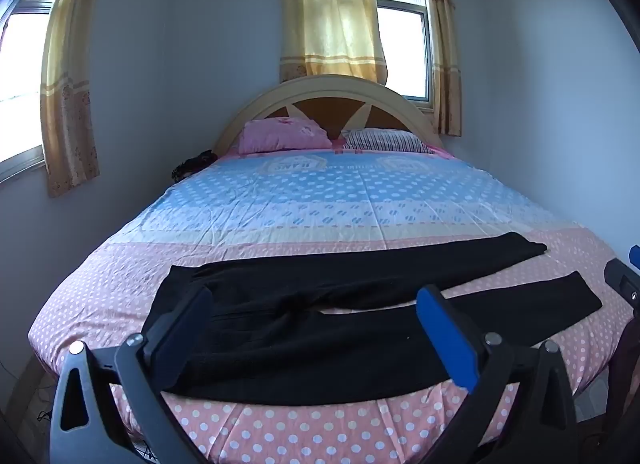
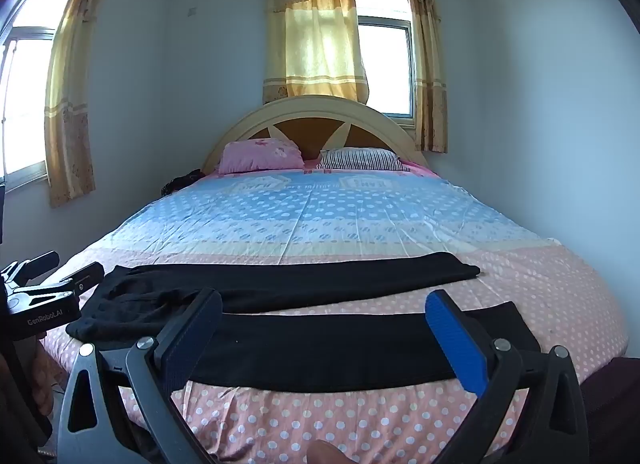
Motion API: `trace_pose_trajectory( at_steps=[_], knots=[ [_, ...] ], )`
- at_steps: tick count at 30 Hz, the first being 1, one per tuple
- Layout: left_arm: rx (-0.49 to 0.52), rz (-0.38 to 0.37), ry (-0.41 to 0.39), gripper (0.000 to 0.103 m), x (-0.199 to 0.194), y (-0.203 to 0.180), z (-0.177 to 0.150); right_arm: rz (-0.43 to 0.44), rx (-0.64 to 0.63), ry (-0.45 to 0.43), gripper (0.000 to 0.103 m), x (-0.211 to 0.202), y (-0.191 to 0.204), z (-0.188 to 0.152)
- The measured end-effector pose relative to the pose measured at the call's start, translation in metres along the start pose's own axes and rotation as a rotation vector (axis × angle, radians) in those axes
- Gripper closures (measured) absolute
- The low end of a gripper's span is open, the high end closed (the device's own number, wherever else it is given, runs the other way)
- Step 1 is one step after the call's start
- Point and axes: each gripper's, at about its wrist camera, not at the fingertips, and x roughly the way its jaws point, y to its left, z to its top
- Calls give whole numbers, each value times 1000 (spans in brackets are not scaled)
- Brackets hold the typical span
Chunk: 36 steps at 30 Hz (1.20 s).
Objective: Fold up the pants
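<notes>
Pink polka-dot cotton fills the near end of the bed (image 1: 120,276), giving way to a pale blue dotted band further up, and that sheet is the stage here. At the far end the arched cream headboard (image 1: 320,88) stands against the wall under a window with yellow curtains (image 1: 332,20). Below it sit two pillows side by side, a pink pillow (image 1: 280,136) on the left and a striped pillow (image 1: 384,140) on the right.

Now the main event: the black pants (image 1: 320,328) lie flat across the near part of the bed, on the pink band, waist toward the left and both legs running out to the right. The legs are spread apart, a wedge of sheet showing between them; the far leg ends short of the bed's right edge, and the near one lies close to the front edge.

The left hand-held gripper (image 1: 316,340) hovers over the waist and upper legs, jaws spread wide, nothing between them. The right hand-held gripper (image 2: 324,340) hangs over the near leg, jaws just as wide, also empty, and neither touches the fabric.
</notes>
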Motion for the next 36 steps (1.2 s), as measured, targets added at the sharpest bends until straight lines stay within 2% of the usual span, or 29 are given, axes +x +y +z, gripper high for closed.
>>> trace_pose_trajectory(
  at_steps=[36],
  knots=[
    [-1,-1,0,0,1,2,-4,5,-3,0,1,5,0,-3]
  ],
)
